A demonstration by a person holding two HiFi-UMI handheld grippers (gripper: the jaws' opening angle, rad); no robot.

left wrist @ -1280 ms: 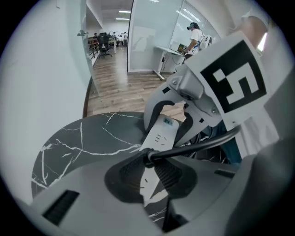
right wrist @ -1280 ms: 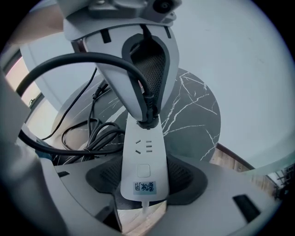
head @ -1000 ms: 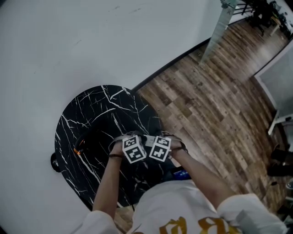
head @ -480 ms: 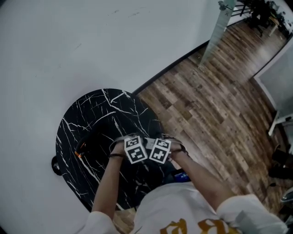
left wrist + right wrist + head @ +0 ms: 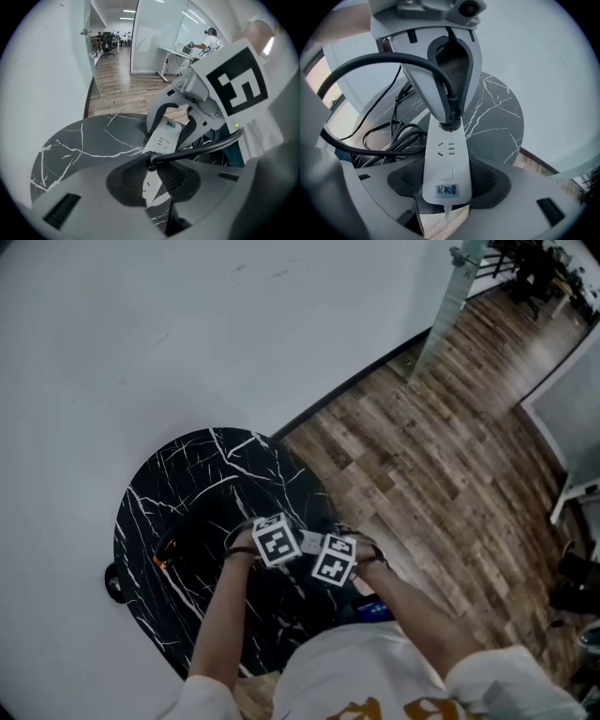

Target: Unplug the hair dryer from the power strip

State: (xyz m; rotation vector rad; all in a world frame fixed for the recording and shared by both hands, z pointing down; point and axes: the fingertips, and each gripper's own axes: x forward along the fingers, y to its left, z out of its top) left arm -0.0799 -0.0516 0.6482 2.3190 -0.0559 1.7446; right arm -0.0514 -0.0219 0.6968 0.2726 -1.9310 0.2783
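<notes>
Right gripper view – right gripper (image 5: 446, 183) clamps the white power strip (image 5: 445, 150) over the black marble table (image 5: 497, 110) | left gripper (image 5: 151, 169) pinches the hair dryer plug (image 5: 451, 123), seated in the strip | both grips done, pull-out left – I reckon

- I see the power strip (image 5: 445, 174): white, long and slim, with a socket, a square button and a blue-lettered label on its face. The right gripper (image 5: 446, 182) clamps its labelled end.
- The hair dryer's black plug (image 5: 451, 121) stands in the strip's far end, pinched by the left gripper (image 5: 152, 176).
- Its black cord (image 5: 379, 58) arcs away.
</notes>
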